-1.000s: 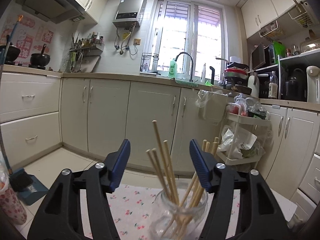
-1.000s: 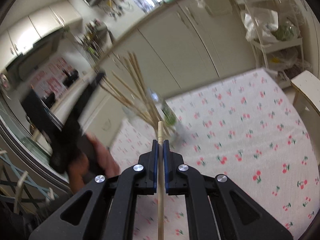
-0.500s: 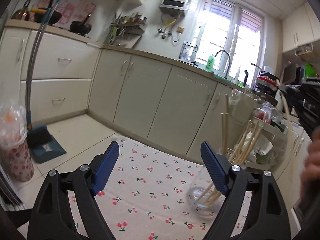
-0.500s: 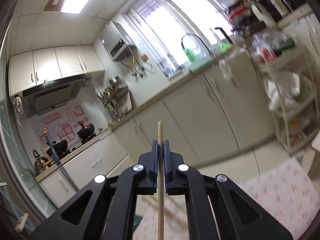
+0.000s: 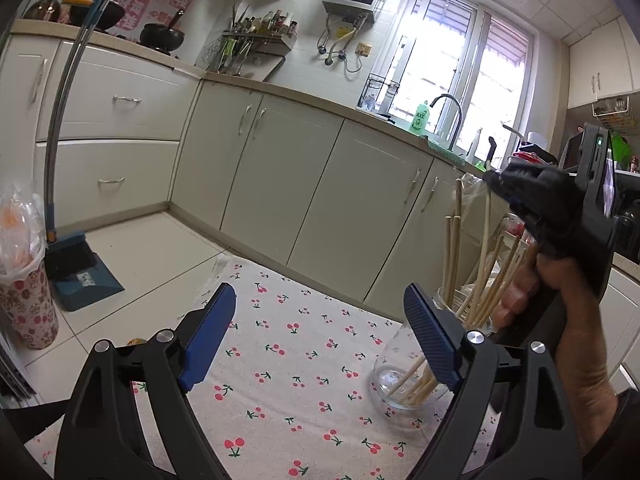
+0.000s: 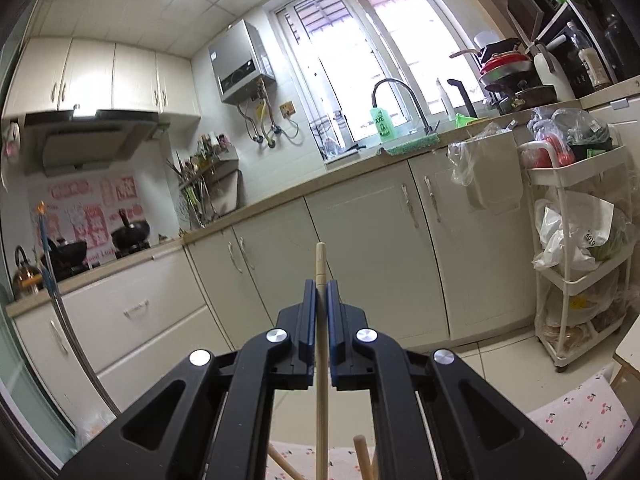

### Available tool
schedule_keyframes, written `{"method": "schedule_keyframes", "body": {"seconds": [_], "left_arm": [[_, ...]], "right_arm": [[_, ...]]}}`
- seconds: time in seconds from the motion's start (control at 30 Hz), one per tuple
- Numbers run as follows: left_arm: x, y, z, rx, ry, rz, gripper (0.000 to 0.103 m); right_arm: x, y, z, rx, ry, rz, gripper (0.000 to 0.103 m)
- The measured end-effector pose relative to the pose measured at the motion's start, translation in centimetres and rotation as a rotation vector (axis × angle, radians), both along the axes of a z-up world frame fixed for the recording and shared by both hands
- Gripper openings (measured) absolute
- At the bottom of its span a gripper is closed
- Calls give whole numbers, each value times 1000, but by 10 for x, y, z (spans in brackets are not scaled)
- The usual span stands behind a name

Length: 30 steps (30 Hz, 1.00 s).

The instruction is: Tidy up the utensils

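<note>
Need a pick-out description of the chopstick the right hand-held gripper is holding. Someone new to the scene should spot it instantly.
Start at the cherry-print tablecloth and find the clear glass jar of wooden chopsticks at its right. Above the jar is the black right hand-held gripper, jaws shut. The target chopstick is the single one clamped upright between its blue pads; the others lean loose in the jar.

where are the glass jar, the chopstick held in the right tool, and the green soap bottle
glass jar (image 5: 394, 386), left wrist view, on its clear lower wall
chopstick (image 6: 321, 264), right wrist view, on the tip above the pads
green soap bottle (image 6: 382, 123), right wrist view, on its label
</note>
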State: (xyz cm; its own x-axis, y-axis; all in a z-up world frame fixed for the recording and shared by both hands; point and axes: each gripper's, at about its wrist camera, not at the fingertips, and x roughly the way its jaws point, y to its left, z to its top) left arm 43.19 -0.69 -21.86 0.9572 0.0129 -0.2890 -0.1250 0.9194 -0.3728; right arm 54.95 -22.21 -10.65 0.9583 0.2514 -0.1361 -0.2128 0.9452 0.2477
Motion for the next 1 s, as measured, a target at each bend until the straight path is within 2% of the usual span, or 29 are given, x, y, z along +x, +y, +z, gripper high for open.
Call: {"method": "schedule_keyframes", "body": {"seconds": [0.27, 0.5, 0.53, 0.57, 0.6, 0.63, 0.7, 0.77, 0.83, 0.9, 0.97, 1.0], "left_arm": [[4, -2, -3, 7, 14, 7, 84], [5, -9, -4, 40, 12, 16, 86], [4, -10, -4, 48, 9, 15, 86], [4, -12, -3, 54, 8, 11, 87], [4, -14, -3, 61, 10, 8, 87], [4, -15, -2, 68, 20, 4, 87], [1, -16, 4, 67, 52, -20, 87], [-8, -17, 13, 70, 81, -43, 88], [-20, -19, 24, 92, 130, -91, 91], [-33, -22, 37, 135, 182, -134, 93], [-55, -26, 52, 196, 232, -156, 95], [-66, -26, 59, 215, 251, -168, 95]], "right_arm": [[-22, 14, -17, -111, -14, 17, 6], [-60, 10, -6, -177, -4, 30, 8], [-72, 7, -3, -175, 9, 30, 12], [-84, 5, -2, -176, 24, 25, 22], [-93, 2, -1, -171, 42, 19, 26], [-107, -1, -2, -155, 81, 16, 32], [-131, -7, -5, -130, 165, 15, 36], [-154, -13, -10, -122, 248, -6, 54], [-183, -19, -19, -106, 360, -46, 67], [-207, -23, -25, -87, 454, -64, 68], [-236, -26, -25, -79, 523, -107, 78], [-248, -27, -23, -83, 542, -116, 79]]}}
